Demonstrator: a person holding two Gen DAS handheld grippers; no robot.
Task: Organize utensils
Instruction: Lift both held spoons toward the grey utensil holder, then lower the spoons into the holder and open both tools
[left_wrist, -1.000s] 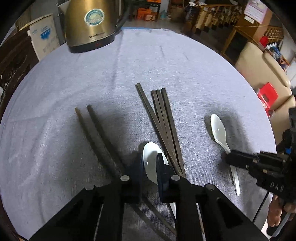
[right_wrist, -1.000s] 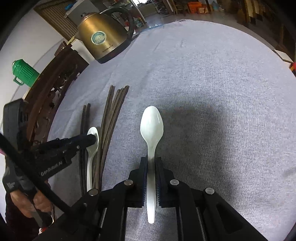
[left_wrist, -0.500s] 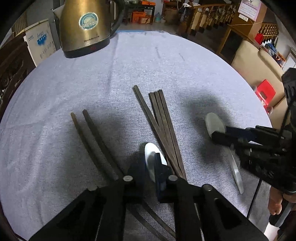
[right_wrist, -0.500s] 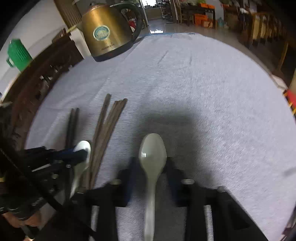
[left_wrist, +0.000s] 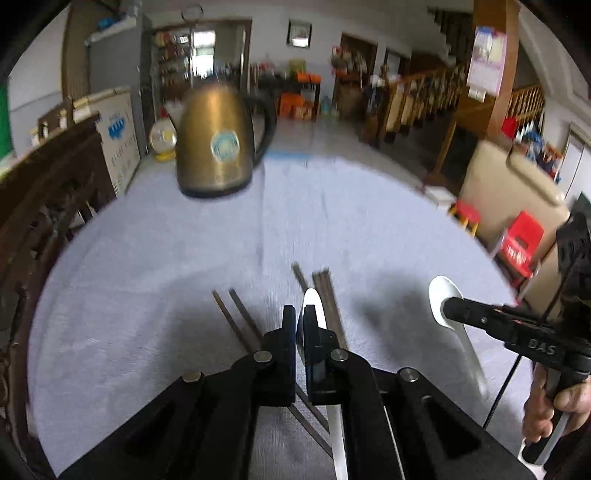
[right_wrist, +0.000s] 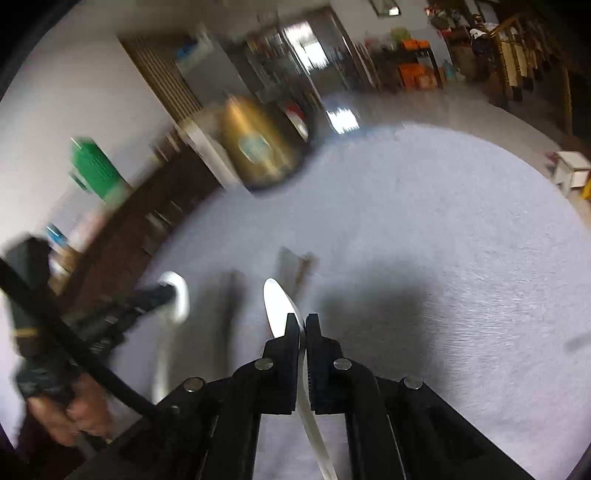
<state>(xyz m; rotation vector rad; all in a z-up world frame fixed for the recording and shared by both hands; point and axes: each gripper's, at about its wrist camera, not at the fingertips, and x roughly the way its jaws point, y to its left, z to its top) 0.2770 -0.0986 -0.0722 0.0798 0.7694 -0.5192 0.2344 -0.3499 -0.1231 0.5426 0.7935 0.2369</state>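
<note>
My left gripper is shut on a white spoon, held on edge above the cloth with its bowl pointing forward. The right gripper is shut on a second white spoon, also lifted off the table. In the left wrist view the right gripper and its spoon hang at the right. The right wrist view shows the left gripper and its spoon at the left. Dark chopsticks lie below: a pair and a bundle.
A brass kettle stands at the far left of the round table, which is covered by a grey cloth. Dark wooden furniture borders the left edge. Red stools and a beige sofa stand beyond the right edge.
Both grippers rose off the table, each lifting its white spoon, and tipped up so more of the room shows. The chopsticks stayed on the cloth.
</note>
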